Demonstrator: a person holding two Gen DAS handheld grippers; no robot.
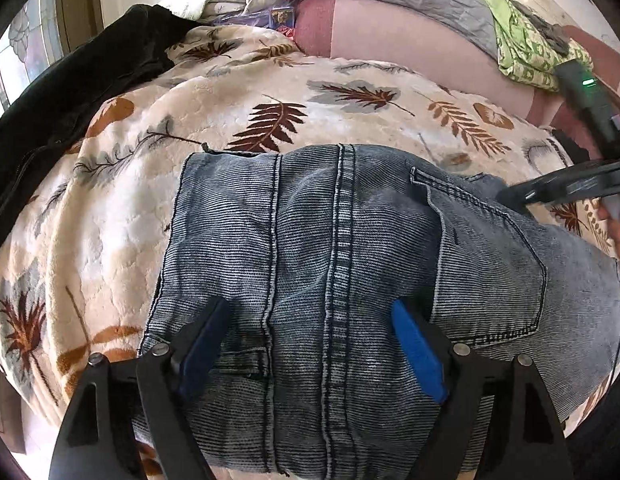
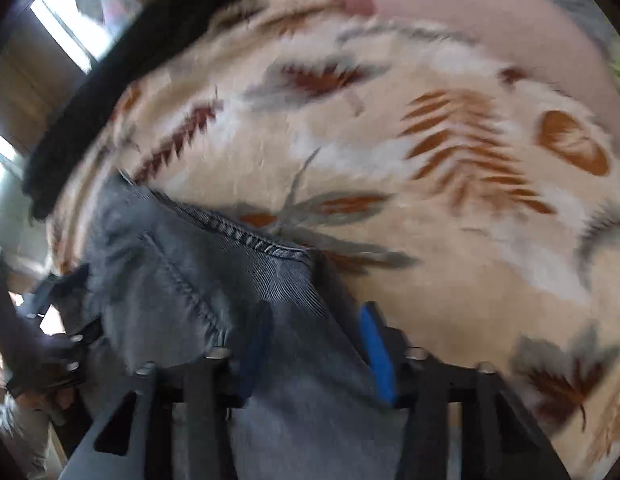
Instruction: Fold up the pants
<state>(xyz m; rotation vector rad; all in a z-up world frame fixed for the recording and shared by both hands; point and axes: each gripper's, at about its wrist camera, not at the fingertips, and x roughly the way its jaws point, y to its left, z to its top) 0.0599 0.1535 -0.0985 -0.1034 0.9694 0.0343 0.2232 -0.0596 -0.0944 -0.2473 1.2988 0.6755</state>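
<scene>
While the left wrist view is considered, the faded blue-grey denim pants [image 1: 330, 280] are seen folded on the cream leaf-patterned fleece blanket [image 1: 270, 92] of the bed, near its front edge. The left tool [image 1: 310, 344] is held wide apart above the seat seam, gripping nothing. The right tool [image 1: 566, 188] is seen at the pants' right edge.

From the right wrist view, blurred, the right tool [image 2: 318, 344] is judged closed on a denim fold [image 2: 294, 344]. The fold should be carried over evenly, edges aligned, then smoothed flat.

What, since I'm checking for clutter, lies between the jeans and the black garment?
Only bare leaf-print blanket separates jeans and black garment; left wrist view.
</scene>
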